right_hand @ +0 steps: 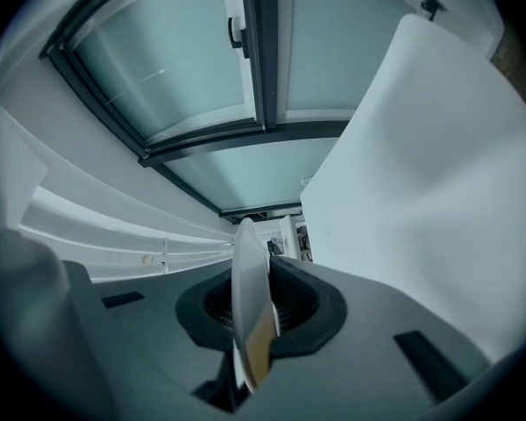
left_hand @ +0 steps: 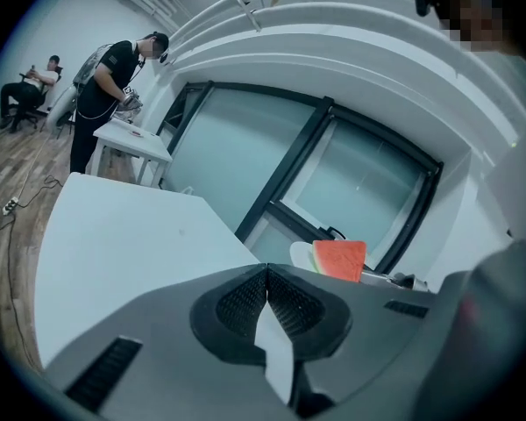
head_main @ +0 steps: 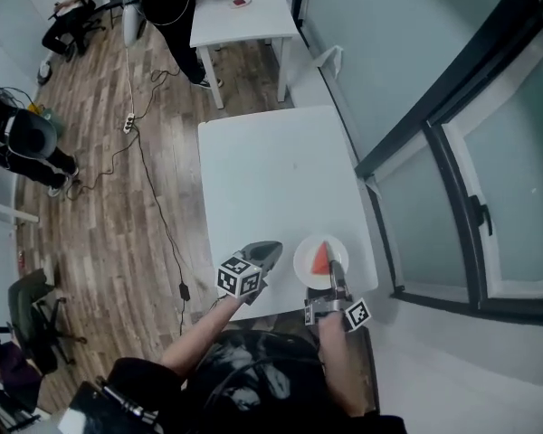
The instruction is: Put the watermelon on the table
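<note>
A red wedge of watermelon (head_main: 320, 260) lies on a small white plate (head_main: 304, 259) over the near right corner of the white table (head_main: 271, 179). My right gripper (head_main: 337, 283) is shut on the plate's near rim; in the right gripper view the plate (right_hand: 245, 288) stands edge-on between the pads. My left gripper (head_main: 270, 253) hovers just left of the plate, shut and empty. From the left gripper view, the watermelon (left_hand: 339, 260) and the plate (left_hand: 301, 254) show beyond the closed left gripper (left_hand: 267, 274).
A dark-framed window (head_main: 452, 152) runs along the right of the table. Behind it stands a second white table (head_main: 244, 12) with a person (head_main: 167, 7) beside it. A cable (head_main: 149, 197) trails over the wooden floor at left, near a chair (head_main: 32, 310).
</note>
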Demonstrator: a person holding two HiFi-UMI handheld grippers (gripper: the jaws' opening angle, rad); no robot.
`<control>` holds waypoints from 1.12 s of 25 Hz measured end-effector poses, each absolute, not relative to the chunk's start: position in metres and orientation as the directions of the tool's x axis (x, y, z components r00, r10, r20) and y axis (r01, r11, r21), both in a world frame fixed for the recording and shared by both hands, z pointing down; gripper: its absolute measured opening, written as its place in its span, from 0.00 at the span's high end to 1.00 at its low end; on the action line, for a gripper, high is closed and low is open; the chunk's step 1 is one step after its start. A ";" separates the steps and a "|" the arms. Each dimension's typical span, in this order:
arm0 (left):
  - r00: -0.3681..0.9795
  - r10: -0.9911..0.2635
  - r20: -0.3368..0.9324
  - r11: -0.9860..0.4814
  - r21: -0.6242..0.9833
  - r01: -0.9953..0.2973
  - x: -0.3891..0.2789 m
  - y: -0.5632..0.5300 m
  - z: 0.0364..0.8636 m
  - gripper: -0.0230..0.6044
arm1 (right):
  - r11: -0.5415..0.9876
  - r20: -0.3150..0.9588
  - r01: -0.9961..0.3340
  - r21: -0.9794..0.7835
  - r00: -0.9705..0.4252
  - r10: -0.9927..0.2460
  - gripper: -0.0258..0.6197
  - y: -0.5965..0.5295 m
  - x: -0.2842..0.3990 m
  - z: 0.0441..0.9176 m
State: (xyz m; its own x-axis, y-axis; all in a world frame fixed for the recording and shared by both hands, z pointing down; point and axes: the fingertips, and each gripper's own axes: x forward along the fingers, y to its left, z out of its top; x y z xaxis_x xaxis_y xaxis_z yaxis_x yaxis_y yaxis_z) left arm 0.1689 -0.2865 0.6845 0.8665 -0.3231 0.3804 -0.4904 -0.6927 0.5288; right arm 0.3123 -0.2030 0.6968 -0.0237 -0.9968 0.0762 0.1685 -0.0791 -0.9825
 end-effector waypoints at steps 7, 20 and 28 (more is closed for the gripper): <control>0.831 -0.331 0.447 -0.698 0.477 -0.534 0.226 -0.328 0.728 0.95 | -0.146 0.135 0.138 -0.980 -0.090 -0.987 0.90 -0.273 0.361 0.736; 0.747 -0.386 0.542 -0.619 0.448 -0.645 0.297 -0.408 0.799 0.95 | -0.253 0.254 0.136 -0.958 -0.007 -0.967 0.90 -0.372 0.453 0.849; 0.721 -0.410 0.559 -0.525 0.502 -0.688 0.303 -0.427 0.831 0.96 | -0.305 0.304 0.077 -0.949 -0.020 -0.952 0.90 -0.426 0.470 0.885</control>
State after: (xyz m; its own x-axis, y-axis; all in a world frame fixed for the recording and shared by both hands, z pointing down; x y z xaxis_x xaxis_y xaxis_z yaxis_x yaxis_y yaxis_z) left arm 0.3028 -0.4268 0.8310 0.7206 -0.4099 0.5591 -0.6878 -0.5247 0.5017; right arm 0.4703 -0.4262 0.8847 -0.0196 -0.9524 0.3042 0.0771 -0.3048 -0.9493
